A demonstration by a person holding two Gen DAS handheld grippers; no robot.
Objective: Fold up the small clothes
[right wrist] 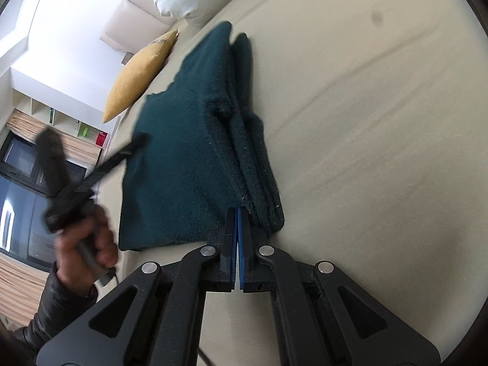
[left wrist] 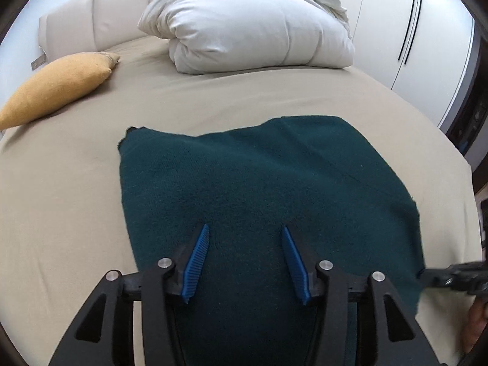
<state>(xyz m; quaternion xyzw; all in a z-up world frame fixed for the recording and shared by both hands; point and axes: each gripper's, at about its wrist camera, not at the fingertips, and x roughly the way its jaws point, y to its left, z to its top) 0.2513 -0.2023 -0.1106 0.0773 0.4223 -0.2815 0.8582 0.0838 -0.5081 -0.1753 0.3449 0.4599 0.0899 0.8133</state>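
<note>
A dark green knitted garment (left wrist: 259, 183) lies spread on the beige bed sheet (left wrist: 61, 198). My left gripper (left wrist: 245, 228) hovers open above its near part, blue pads wide apart, holding nothing. The right gripper shows at the garment's right edge in the left wrist view (left wrist: 427, 274). In the right wrist view the garment (right wrist: 183, 152) lies with folded layers along one side. My right gripper (right wrist: 237, 210) is shut at the garment's near edge, at the stacked layers; whether cloth sits between the pads is hidden. The left gripper (right wrist: 137, 143) appears blurred over the garment, held by a hand.
A yellow cushion (left wrist: 58, 85) lies at the far left of the bed. A folded white duvet (left wrist: 253, 30) with pillows on top sits at the head of the bed, in front of the beige headboard (left wrist: 91, 18). White wardrobe doors (left wrist: 411, 30) stand to the right.
</note>
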